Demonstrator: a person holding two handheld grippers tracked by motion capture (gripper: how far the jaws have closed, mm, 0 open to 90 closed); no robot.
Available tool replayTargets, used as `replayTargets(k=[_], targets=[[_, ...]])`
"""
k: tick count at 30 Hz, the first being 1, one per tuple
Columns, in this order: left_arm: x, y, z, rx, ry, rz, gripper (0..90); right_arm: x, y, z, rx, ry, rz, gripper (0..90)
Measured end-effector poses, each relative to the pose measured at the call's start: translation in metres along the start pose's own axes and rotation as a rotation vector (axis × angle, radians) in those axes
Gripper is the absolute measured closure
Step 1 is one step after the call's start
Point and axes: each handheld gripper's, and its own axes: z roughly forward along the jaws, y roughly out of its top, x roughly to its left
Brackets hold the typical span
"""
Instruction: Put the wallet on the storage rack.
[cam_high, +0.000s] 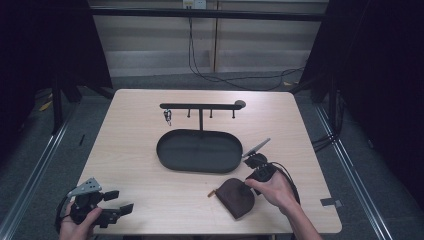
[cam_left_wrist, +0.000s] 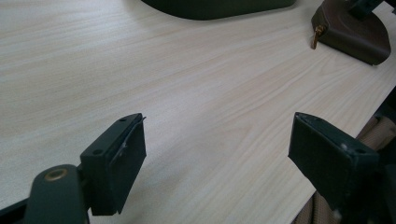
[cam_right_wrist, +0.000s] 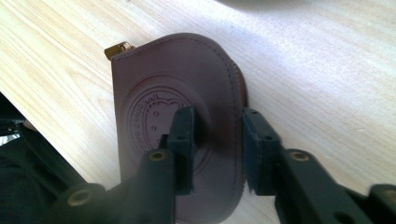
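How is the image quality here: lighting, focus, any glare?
High view: table evenly lit, surroundings dark, dark tray shows little detail. Left gripper view: fingers soft, wood grain sharper. Right gripper view: brown pouch embossing legible, soft shadow at its right edge, no glare.

Lab recording bay, black curtains (cam_high: 45, 40), metal frame (cam_high: 210, 13), trailing cables (cam_high: 235, 80)

A small metal item hanging from the black T-shaped rack (cam_high: 201, 106) is too small to identify. The embossed round emblem on the brown leather pouch (cam_right_wrist: 154, 88) is partly hidden behind the right gripper (cam_right_wrist: 218, 140), its lettering unreadable. The dark oval tray (cam_left_wrist: 219, 7) is cut off by the top edge.
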Motion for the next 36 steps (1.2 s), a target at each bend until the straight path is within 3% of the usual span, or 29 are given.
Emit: replayTargets(k=[2,10,21,36], targets=[[0.0,0.0,0.0,0.001,0.001,0.001,18.7,-0.001,0.001,-0.004,-0.005,0.023,0.001,74.5],[0.0,0.0,0.0,0.002,0.008,-0.002,18.7,0.014,0.008,-0.011,0.017,-0.028,-0.035,76.8],[0.001,0.0,-0.001,0.003,0.008,-0.01,18.7,0.021,0.014,-0.022,0.04,-0.009,-0.042,81.8],[0.001,0.0,0.001,0.014,0.006,-0.011,18.7,0.021,0.02,-0.034,0.066,-0.081,-0.052,82.7]])
